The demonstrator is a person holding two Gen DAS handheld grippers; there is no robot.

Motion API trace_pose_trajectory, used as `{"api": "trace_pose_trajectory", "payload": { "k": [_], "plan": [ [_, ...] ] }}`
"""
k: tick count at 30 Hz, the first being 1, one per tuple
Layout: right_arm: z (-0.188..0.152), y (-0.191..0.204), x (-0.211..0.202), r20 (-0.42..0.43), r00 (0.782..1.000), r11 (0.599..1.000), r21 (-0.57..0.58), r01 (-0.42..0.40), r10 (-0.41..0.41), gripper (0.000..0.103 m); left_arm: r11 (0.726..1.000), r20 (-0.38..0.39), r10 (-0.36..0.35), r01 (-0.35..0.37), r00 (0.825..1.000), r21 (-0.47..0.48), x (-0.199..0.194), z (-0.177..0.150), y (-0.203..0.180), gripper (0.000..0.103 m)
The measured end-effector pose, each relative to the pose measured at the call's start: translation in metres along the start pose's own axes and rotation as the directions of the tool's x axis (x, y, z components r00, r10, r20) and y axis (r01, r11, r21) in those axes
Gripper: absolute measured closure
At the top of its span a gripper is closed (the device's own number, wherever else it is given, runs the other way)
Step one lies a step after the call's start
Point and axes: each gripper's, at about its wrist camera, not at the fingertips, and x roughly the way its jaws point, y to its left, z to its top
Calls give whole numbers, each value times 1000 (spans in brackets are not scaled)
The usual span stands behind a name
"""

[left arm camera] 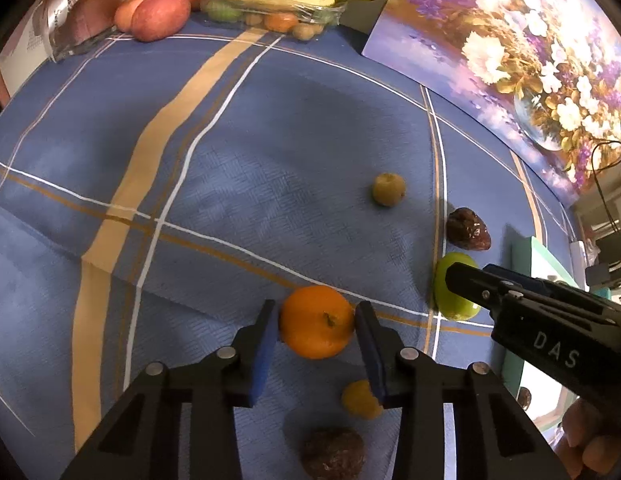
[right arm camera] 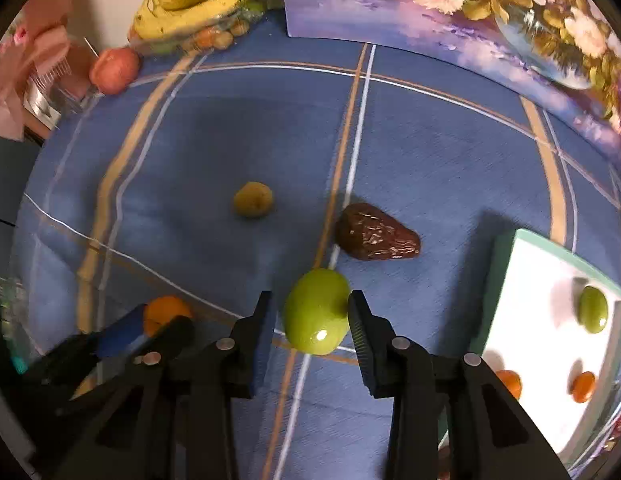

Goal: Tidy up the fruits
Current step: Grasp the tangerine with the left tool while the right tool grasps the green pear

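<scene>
Left gripper [left arm camera: 316, 322] has its fingers spread either side of the orange [left arm camera: 316, 321] on the blue tabletop [left arm camera: 230, 184], pads right at its sides. Right gripper [right arm camera: 310, 320] brackets the green fruit [right arm camera: 316, 312], fingers open, the right one touching. A dark date [right arm camera: 376, 233] lies just beyond; the white tray [right arm camera: 522, 320] sits right.

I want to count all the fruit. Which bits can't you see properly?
- Dark fruit, left wrist view: cut off by the bottom edge.
- Small yellow fruit, left wrist view: partly behind a fingertip pad.
- Fruits in the clear tray, right wrist view: too small, under the bananas.
</scene>
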Motion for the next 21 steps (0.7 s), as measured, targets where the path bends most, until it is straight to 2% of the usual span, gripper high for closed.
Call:
{"api": "trace_pose_trajectory", "payload": {
  "k": [9,13,21],
  "plan": [
    [-1,-16,5,18,1000,997,72,-25,23,64,1000,7,-11,11,1000,-6,1,-2,4,62],
    [-1,-16,6,31,999,997,67,-24,22,64,1000,-18,-19,19,1000,-8,9,-3,3,62],
    [-3,-15,5,43,999,998,60,-17,14,63,1000,-5,-19,19,1000,-23,3,-3,4,63]
  ]
}}
